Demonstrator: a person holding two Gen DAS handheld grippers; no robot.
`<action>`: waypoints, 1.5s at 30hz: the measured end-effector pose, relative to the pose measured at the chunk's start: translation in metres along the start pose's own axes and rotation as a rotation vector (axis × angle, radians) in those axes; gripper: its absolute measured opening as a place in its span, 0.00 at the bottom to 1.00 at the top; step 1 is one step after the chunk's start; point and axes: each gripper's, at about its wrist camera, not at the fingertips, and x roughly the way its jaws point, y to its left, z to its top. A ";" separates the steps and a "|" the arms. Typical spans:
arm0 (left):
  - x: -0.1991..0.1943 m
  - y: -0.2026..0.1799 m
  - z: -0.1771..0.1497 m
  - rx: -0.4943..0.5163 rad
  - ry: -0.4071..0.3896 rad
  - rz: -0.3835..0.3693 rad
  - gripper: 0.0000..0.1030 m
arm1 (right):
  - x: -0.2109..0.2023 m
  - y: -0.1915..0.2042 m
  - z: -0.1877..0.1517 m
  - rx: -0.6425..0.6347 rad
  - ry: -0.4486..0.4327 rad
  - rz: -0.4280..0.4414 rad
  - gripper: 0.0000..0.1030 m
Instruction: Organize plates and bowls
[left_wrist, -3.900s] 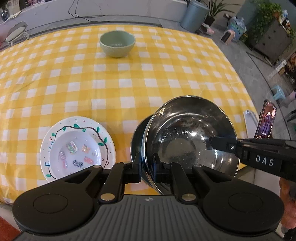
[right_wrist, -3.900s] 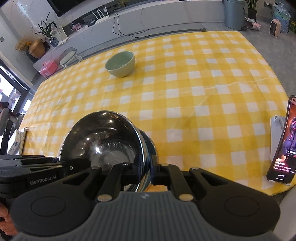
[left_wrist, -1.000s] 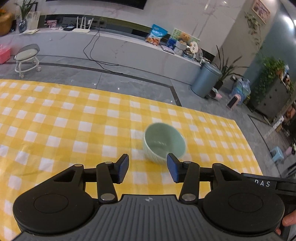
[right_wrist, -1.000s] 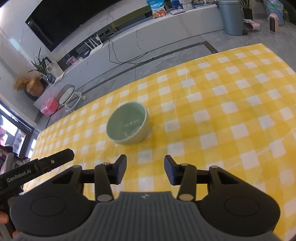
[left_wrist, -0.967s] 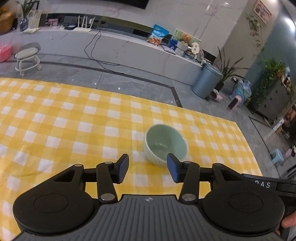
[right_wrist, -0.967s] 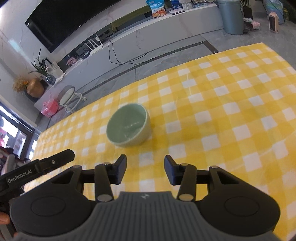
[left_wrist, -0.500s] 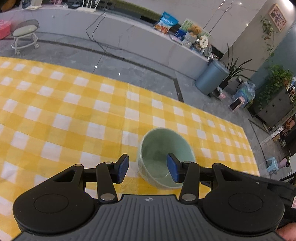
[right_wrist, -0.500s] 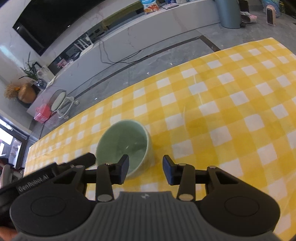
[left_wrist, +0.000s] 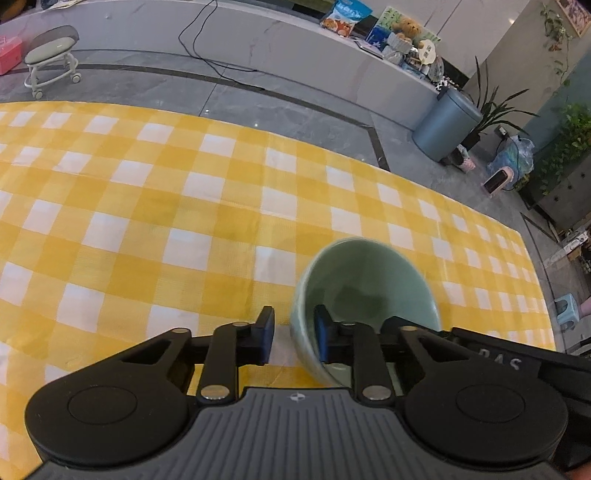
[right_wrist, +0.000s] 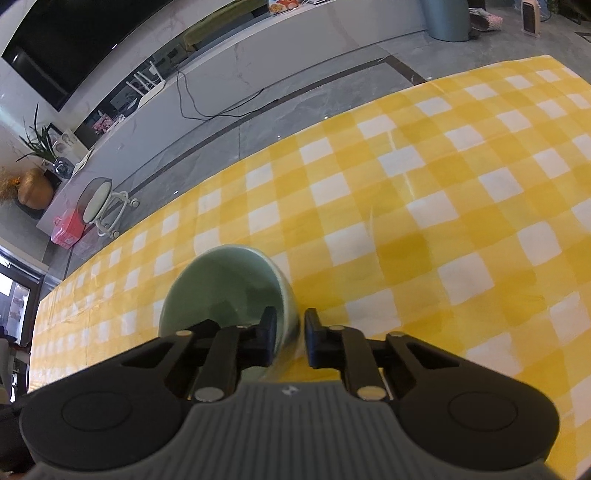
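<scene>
Two grippers straddling opposite walls of one green bowl, neither pinched tight.

Left gripper (left_wrist: 291, 338) set over the bowl's (left_wrist: 364, 280) left wall, one finger (left_wrist: 265, 339) outside on the cloth side, the other inside the cup; jaws apart, a gap visible between outer pad and wall. Right gripper (right_wrist: 289, 339) placed likewise over the bowl's (right_wrist: 221, 291) right wall, one finger inside, one outside, jaws narrowly apart around the rim, contact hard to judge. Bowl upright on the yellow-and-white checked tablecloth (left_wrist: 147, 206), near the table's far edge. Beyond the table: grey floor, a wheeled stool (left_wrist: 51, 59), a grey bin (left_wrist: 445, 125), a long white counter with a black cable (left_wrist: 207, 59) trailing down.
</scene>
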 end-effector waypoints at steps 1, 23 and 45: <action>-0.001 -0.002 -0.001 0.004 -0.002 -0.005 0.15 | 0.001 0.001 0.000 -0.005 -0.002 -0.005 0.11; -0.075 -0.021 -0.024 0.016 -0.021 0.038 0.09 | -0.068 0.010 -0.032 0.039 -0.019 0.023 0.06; -0.206 -0.061 -0.116 0.038 0.029 0.009 0.09 | -0.229 -0.014 -0.136 0.045 0.005 0.143 0.07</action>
